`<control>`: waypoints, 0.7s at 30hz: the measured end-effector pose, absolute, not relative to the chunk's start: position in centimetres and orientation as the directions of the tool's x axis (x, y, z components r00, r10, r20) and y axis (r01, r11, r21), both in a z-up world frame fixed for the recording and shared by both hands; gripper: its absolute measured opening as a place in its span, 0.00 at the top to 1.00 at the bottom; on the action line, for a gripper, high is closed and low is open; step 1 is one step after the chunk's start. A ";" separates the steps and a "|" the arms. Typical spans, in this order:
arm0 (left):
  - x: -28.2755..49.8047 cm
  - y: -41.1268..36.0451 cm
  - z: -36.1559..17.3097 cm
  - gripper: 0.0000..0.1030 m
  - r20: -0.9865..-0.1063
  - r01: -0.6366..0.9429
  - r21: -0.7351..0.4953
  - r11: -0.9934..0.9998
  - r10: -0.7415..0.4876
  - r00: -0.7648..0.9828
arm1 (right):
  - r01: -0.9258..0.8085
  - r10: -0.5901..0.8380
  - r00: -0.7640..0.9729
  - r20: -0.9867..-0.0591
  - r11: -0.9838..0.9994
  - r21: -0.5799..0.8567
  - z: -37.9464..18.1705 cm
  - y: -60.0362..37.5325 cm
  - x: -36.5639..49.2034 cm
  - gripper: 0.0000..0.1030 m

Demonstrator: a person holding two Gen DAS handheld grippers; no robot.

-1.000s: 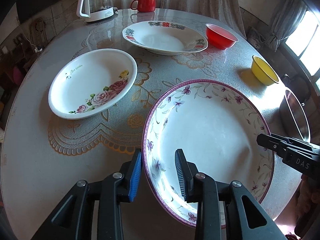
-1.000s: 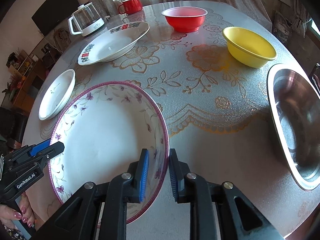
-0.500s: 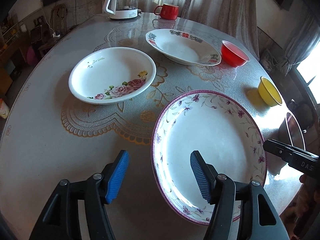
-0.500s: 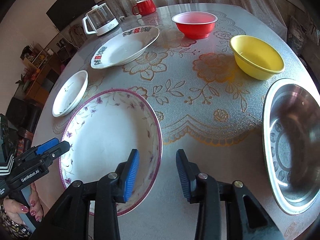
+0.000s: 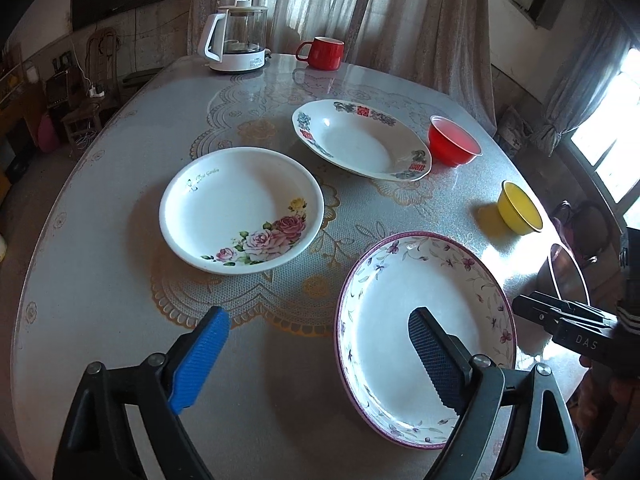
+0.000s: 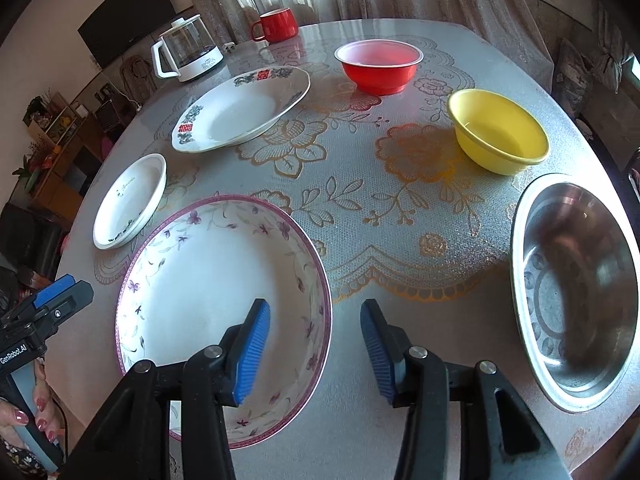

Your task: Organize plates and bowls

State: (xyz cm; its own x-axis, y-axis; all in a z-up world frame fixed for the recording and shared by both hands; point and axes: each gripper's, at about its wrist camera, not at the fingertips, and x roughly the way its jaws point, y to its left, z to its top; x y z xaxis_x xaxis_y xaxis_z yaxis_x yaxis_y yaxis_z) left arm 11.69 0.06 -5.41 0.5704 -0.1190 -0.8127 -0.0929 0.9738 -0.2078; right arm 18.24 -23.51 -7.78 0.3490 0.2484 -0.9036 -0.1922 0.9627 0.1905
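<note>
Purple-flowered plate [image 5: 424, 300], red bowl [image 5: 454, 146], yellow bowl [image 5: 520, 213]

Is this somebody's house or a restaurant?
Most likely somebody's home, a dining or living room. A round table under a lace-patterned cover holds mismatched plates and bowls, with a kettle and a red mug at the far edge. Curtains hang behind, and a dark screen is on the wall.

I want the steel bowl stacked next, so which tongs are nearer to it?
Right. The right tongs, jaws opening and empty, hang just beside the steel bowl. The left tongs, also opening, sit across the purple-rimmed plate from it.
</note>
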 end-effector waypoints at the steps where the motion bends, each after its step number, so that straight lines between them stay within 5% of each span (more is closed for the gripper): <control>1: 12.0 0.4 -5.2 0.09 -0.809 -0.086 -0.208 0.974 -0.122 0.575 | -0.189 0.234 0.355 -0.905 0.966 0.176 -7.6 -23.4 18.3 0.51; 21: 20.0 1.4 -1.6 0.09 -0.804 -0.004 -0.194 0.981 -0.157 0.574 | -0.124 0.101 0.425 -0.899 0.991 0.052 -4.5 -23.4 23.2 0.39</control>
